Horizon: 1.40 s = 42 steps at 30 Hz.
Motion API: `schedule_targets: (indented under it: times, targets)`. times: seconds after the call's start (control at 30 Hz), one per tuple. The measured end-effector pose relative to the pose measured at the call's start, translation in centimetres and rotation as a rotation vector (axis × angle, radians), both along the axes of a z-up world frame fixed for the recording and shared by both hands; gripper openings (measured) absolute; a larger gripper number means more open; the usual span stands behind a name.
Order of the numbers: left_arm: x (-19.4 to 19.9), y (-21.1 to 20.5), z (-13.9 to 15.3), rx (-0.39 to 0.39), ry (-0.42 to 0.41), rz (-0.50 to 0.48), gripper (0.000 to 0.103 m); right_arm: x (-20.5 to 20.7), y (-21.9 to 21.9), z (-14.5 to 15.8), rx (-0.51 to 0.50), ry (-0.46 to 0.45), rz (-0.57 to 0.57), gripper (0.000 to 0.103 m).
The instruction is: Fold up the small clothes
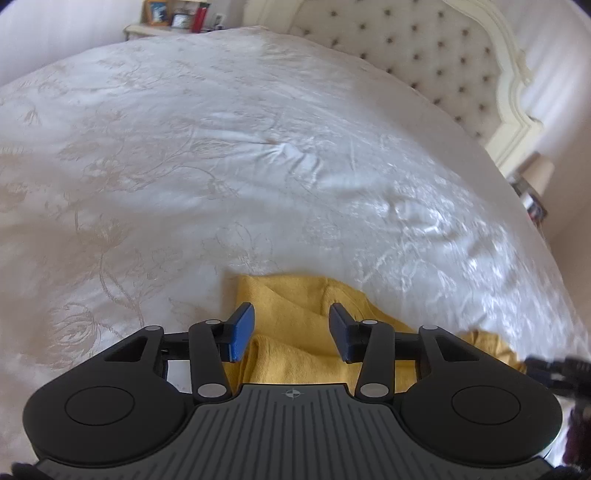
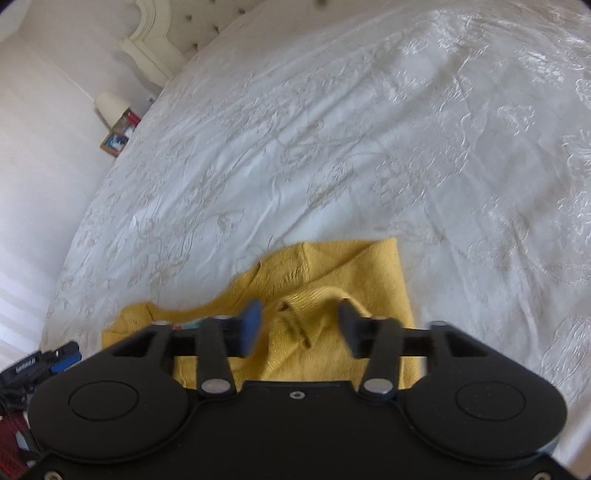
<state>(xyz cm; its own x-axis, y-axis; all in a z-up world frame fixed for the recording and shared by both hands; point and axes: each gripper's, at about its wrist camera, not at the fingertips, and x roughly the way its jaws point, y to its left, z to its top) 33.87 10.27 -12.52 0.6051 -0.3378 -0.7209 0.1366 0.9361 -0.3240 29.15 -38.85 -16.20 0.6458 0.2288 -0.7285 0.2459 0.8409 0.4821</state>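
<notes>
In the left wrist view, the left tool (image 1: 291,330) is spread wide, with its two blue pads well apart and nothing between them. It is above a yellow garment (image 1: 295,306) that lies crumpled on the bed (image 1: 221,155). The garment shows several folds and reaches from just left of the left pad to the right, past the tool body. The bed has a white cover with a pale flower pattern. Behind it stands a tufted headboard (image 1: 424,62), and a lamp (image 1: 537,177) is at the right edge. At the far top left there is a shelf (image 1: 177,18) with a picture frame and a red object. Part of the right tool (image 1: 554,369) shows, blurred, at the right edge.

In the right wrist view, the right tool (image 2: 299,326) is also spread, holding nothing, with its pads over the middle of the garment (image 2: 369,273). The garment lies in loose layers, with a small brownish mark near the centre. It is near the edge of the bed (image 2: 332,129). The lamp (image 2: 110,107) and the headboard (image 2: 155,48) are at the upper left. The left tool (image 2: 48,363) shows at the lower left edge.
</notes>
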Motion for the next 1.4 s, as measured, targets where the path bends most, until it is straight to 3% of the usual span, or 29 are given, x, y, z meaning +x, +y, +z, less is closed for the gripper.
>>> schedule_targets:
  times: [0.13, 0.43, 0.67, 0.83, 0.97, 1.13, 1.23, 1.4]
  targets:
    - [-2.6, -1.4, 0.3, 0.081, -0.008, -0.087, 0.049, -1.0, -0.3, 0.7, -0.030, -0.010, -0.022, 0.061]
    - [-6.9, -4.6, -2.6, 0.123, 0.069, -0.201, 0.050, -3.2, 4.9, 0.1, -0.143, 0.034, 0.173, 0.061]
    - [-5.2, -5.9, -4.5, 0.164, 0.086, -0.246, 0.050, -2.4, 8.3, -1.9, -0.245, 0.088, 0.346, 0.062]
    - [-0.9, -5.9, -5.0, 0.170, 0.073, -0.224, 0.050, 0.4, 9.1, -2.2, -0.267, 0.072, 0.417, 0.066]
    - [3.5, -5.7, -4.0, 0.182, 0.025, -0.169, 0.050, 3.8, 8.4, -1.7, -0.280, 0.045, 0.398, 0.066]
    - [6.9, -4.6, -0.7, 0.141, -0.066, -0.061, 0.050, 6.3, 6.2, 0.1, -0.284, -0.012, 0.280, 0.066]
    - [6.3, -4.4, 1.0, 0.132, -0.108, -0.072, 0.050, 6.0, 5.0, 1.0, -0.274, -0.038, 0.226, 0.066]
    - [1.7, -5.3, 1.4, 0.156, -0.114, -0.192, 0.050, 3.6, 4.7, 1.4, -0.270, -0.052, 0.201, 0.066]
